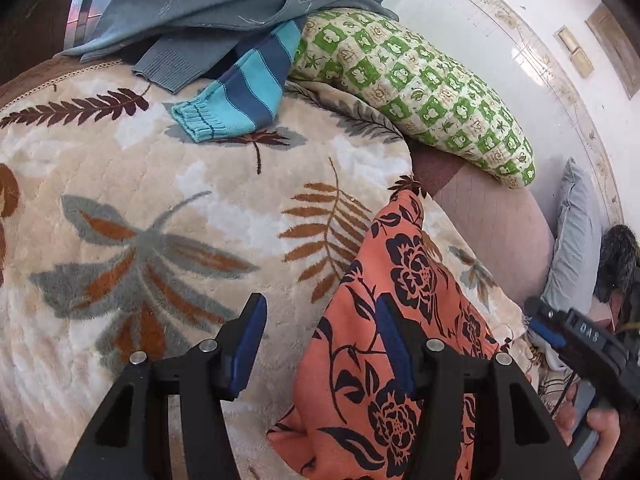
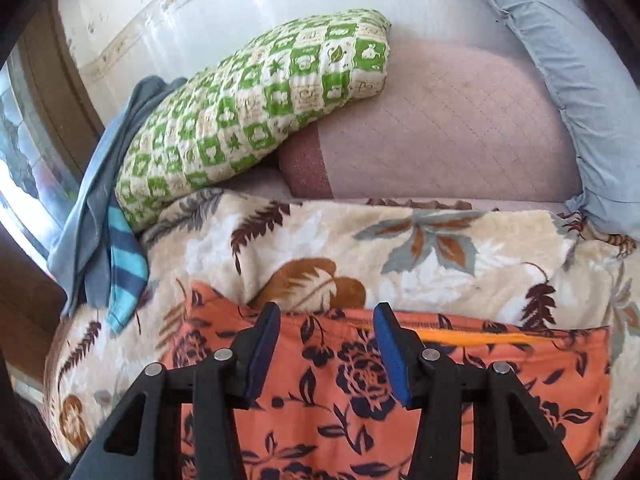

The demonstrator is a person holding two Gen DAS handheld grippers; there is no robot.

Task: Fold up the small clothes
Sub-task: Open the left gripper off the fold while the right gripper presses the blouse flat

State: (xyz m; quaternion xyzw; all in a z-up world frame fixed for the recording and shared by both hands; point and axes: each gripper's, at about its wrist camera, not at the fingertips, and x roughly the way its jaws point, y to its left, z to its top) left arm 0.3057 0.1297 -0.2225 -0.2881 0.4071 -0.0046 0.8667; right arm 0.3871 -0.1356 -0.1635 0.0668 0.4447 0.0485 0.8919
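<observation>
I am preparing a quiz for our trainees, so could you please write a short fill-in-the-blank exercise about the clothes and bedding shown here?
1. The orange cloth with a black flower print lies on a plush cream blanket printed with ____.
2. The blue sleeve beside the grey-blue knitted sweater has a pattern of ____.
3. The quilted pillow is checked in cream and ____.
4. Both pairs of tongs, left and right, stand ____.

Missing words: leaves; stripes; green; open

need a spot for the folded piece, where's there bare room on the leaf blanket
The widest free patch on the leaf blanket lies between the striped sleeve and the left gripper, left of the orange floral garment. The blanket's far corner is crowded with the grey-blue top and green checked pillow.
</observation>
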